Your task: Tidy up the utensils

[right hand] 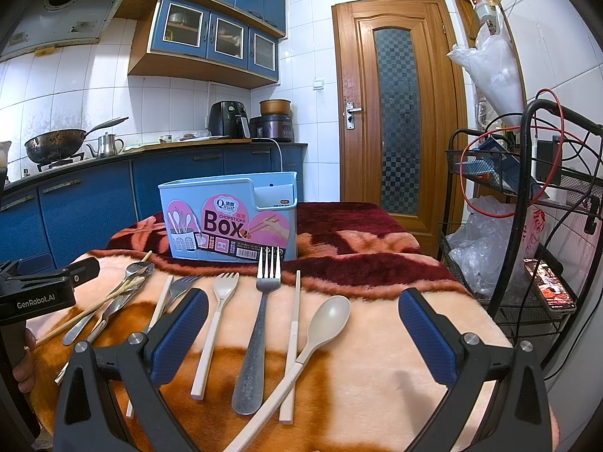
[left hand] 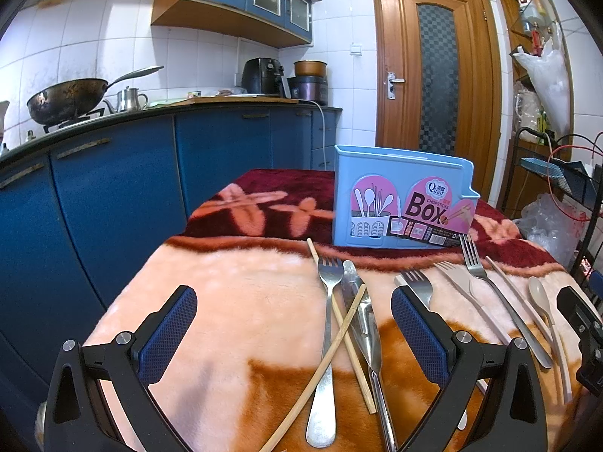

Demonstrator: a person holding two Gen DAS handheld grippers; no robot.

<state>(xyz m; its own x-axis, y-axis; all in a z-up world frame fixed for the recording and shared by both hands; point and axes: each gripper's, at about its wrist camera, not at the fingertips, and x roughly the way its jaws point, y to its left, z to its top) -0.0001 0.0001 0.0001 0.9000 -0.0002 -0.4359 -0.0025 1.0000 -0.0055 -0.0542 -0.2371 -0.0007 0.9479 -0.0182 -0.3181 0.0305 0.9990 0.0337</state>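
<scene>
Left wrist view: the left tool [left hand: 294, 324] gapes wide and empty above crossed wooden chopsticks [left hand: 341, 333] lying near the light-blue plastic utensil box [left hand: 399, 207] on the blanket-covered worktop [left hand: 233, 293].

Right wrist view: the right tool [right hand: 303, 329], equally wide and empty, would best descend squarely over the steel fork [right hand: 260, 324], pinching its handle mid-length.

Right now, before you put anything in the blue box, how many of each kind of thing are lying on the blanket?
Metal forks: 3
Beige plastic fork: 1
Wooden chopsticks: 2
Beige chopsticks: 2
Beige spoon: 1
Shiny metal tongs-like tool: 1
Total: 10
</scene>
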